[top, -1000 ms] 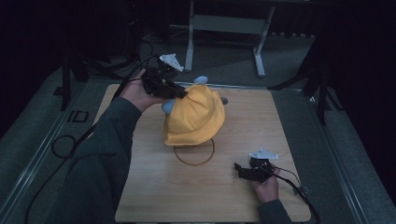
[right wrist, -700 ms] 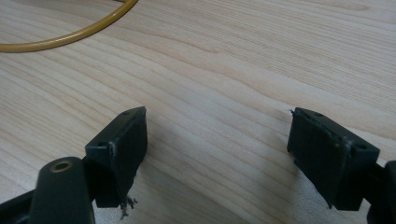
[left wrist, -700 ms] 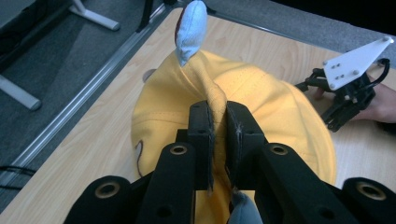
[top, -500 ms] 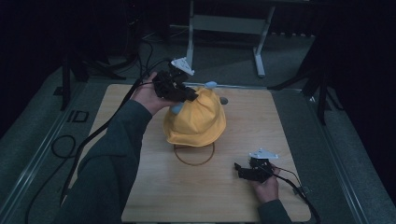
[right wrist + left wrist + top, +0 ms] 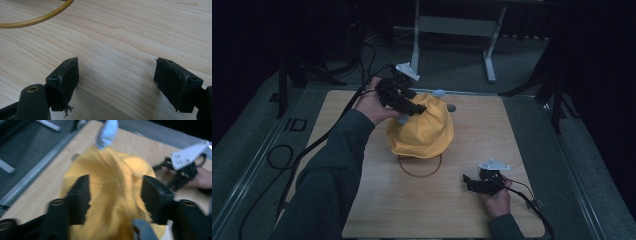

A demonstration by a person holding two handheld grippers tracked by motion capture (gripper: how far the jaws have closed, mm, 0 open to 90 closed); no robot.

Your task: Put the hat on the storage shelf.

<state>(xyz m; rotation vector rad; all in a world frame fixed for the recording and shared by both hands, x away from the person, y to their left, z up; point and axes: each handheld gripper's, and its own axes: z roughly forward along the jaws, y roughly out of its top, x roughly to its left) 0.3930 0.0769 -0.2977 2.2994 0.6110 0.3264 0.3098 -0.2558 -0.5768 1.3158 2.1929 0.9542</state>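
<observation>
Yellow cloth (image 5: 422, 131): a soft yellow fabric piece, hat-like in shape, heaped in a dome near the middle of the counter (image 5: 362, 210), a little toward the far edge. Light blue tabs (image 5: 438, 93) stick out at its top and side.

Ring (image 5: 419, 167): a thin yellow-brown hoop lying flat on the wood, its far part tucked under the near hem of the cloth.

Left gripper (image 5: 115, 195): up at the far-left top of the dome. Its fingers (image 5: 80, 197) stand wide apart with the fabric ridge between them; whether they pinch any cloth I cannot tell, as the left gripper view is blurred.

Right gripper (image 5: 482, 182): resting low on the counter at the near right, well apart from the cloth. Its fingers (image 5: 65, 80) are spread wide over bare wood and hold nothing.

Step in hand (judgement): likely seizing the crown of the cloth to lift or reshape it.

How to do it well: centre the fingers on a raised fold, not a flat stretch, and close fully before pulling. Lift straight and slowly so the hem does not drag the ring. The idle right gripper could steady the near hem.

Risk: thin fabric may slip out, or only a blue tab may be caught.
</observation>
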